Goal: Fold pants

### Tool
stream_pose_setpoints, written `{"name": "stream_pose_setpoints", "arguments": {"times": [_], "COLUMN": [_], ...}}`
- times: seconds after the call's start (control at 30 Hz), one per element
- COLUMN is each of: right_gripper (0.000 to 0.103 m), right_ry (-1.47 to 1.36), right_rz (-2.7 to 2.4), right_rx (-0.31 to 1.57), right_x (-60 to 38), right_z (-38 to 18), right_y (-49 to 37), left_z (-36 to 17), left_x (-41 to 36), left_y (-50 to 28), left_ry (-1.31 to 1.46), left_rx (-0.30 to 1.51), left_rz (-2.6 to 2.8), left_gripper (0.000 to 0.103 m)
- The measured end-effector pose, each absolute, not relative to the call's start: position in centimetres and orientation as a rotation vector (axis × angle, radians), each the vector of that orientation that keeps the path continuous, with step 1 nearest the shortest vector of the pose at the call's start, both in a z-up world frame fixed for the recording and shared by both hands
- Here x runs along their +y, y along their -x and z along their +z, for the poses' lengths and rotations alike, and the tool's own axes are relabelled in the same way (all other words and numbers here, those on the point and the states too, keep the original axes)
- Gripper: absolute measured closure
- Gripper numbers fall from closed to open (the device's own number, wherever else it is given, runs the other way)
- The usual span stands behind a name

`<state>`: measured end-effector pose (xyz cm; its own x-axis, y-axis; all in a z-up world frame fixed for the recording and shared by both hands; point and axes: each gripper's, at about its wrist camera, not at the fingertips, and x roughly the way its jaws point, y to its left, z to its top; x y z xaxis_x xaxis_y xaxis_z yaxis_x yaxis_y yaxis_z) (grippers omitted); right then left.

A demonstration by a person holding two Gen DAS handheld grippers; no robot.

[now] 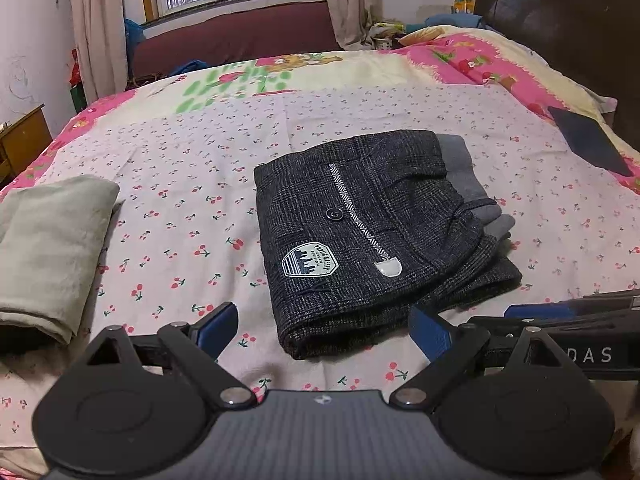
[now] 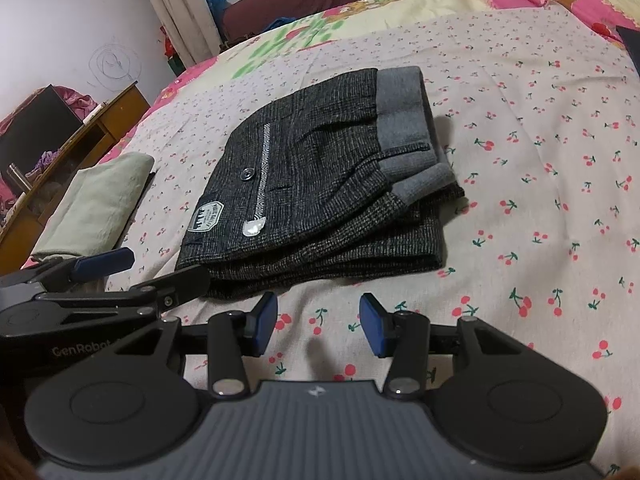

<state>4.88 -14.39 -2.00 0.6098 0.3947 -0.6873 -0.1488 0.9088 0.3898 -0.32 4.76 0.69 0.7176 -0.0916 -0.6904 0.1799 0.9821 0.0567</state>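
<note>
**Left wrist view**
- Pants (image 1: pixel 368 232): dark checked fabric w/ grey lining showing at far-right edge; already folded into a compact stack; lies on cherry-print bedsheet (image 1: pixel 180 184), centre of bed. Button, patch label & patterned strip face up.
- Left gripper (image 1: pixel 320 326): jaws wide apart, nothing held. Near fold edge of the stack sits just ahead of and between the blue pads (image 1: pixel 218 324); contact w/ fabric not evident.
- Right gripper (image 1: pixel 532 312): enters from right edge, low, just beside stack's near-right corner; its opening can't be read from here.
- Misc: pale green folded cloth (image 1: pixel 52 248) at left, well apart from pants; dark flat item at far right of bed; window & curtains behind.

**Right wrist view**
- Pants (image 2: pixel 320 184): lie ahead and to the left of the tool; long axis runs roughly near-left to far-right.
- Right gripper (image 2: pixel 318 328): jaws moderately apart, empty, over bare sheet just short of the stack's near edge.
- Left gripper (image 2: pixel 160 276): comes in from left; one finger tip at or touching stack's near-left corner, can't tell which.

**Judgement**
- Fold looks done or nearly so. Left tool is nearer and squarer to the stack; any tidy-up/press likely falls to it. Risk: nudging layers askew.
</note>
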Motion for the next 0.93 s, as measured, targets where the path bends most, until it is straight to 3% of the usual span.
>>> {"name": "stream_pose_setpoints", "arguments": {"times": [0.93], "right_gripper": [0.055], "right_ry": [-0.308], "right_rz": [0.322], "right_rx": [0.870], "right_x": [-14.27], "right_z": [-2.25], "right_y": [-4.73], "left_z": [0.54], "left_x": [4.77], "left_y": [0.46], "left_ry": [-0.129], "left_rx": [0.757], "left_rz": [-0.143], "left_gripper": [0.000]}}
